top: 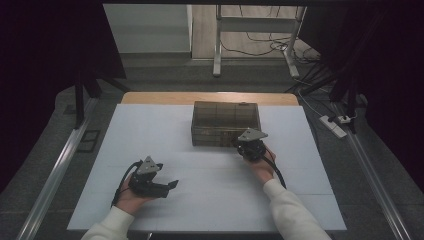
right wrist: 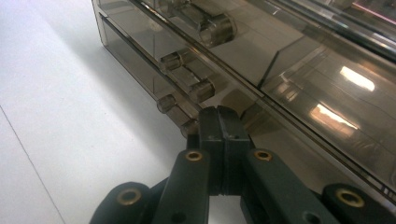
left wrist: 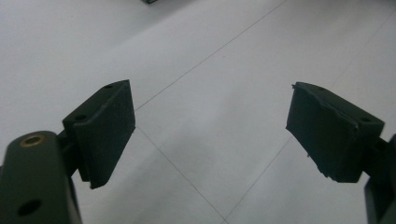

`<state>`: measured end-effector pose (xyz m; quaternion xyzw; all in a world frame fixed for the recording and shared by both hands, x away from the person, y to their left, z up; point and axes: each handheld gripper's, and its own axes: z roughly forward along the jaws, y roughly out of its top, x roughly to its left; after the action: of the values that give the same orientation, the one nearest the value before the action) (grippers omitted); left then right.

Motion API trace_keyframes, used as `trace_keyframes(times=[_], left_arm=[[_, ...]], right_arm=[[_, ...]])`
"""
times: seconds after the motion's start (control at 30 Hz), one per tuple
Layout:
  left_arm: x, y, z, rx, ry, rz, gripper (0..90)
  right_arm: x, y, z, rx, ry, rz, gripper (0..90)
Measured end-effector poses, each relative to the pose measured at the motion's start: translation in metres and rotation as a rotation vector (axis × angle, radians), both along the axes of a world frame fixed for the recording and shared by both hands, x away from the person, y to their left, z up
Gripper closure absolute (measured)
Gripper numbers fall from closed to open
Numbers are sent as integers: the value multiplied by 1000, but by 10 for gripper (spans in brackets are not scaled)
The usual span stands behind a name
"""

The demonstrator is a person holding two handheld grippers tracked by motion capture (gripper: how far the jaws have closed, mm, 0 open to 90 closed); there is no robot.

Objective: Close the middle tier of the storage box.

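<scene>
A smoky, translucent drawer box [top: 226, 123] sits at the far middle of the white table [top: 150, 150], well clear of both side edges. The work in hand looks like opening 1 of its drawers, and it reads as barely begun.

The right gripper [top: 248, 148] is pressed up to the near front face of the box, toward its right end. In the right gripper view its 2 jaws are pinched together with no gap between the pads, right at the lowest drawer handle [right wrist: 177, 114], a small clear bar (the tips cover part of it, so I cannot tell whether the bar is truly clamped between them or merely touched). Above it, 2 more clear handles [right wrist: 189, 77] stand on the drawer fronts, and every drawer front appears flush with the box, none pulled out.

The left gripper [top: 165, 187] rests low over the near left part of the table, well apart from the box. In the left gripper view its jaws stand wide apart with nothing between them, only bare white surface beneath.

So, as a judgement: the approach to the handle is done, a firm hold is unconfirmed, and the pull toward the near edge is all still left. The left gripper has no part yet; it could steady the box if it slides.
</scene>
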<state>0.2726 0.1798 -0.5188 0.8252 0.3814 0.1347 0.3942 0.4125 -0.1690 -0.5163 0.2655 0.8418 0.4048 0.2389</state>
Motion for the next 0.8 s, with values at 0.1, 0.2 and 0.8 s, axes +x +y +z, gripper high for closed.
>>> trace_keyframes(times=[0.1,0.2,0.8], left_arm=[[0,0,0,-3,-1,1,156],[0,1,0,-5,-2,2,156],[0,1,0,0,-2,4,155]], right_arm=[[-1,-2,0,2,2,-4,893],[-2,-4,2,8,9,-8,892],[-31,-27,14,-1,25,41,884]])
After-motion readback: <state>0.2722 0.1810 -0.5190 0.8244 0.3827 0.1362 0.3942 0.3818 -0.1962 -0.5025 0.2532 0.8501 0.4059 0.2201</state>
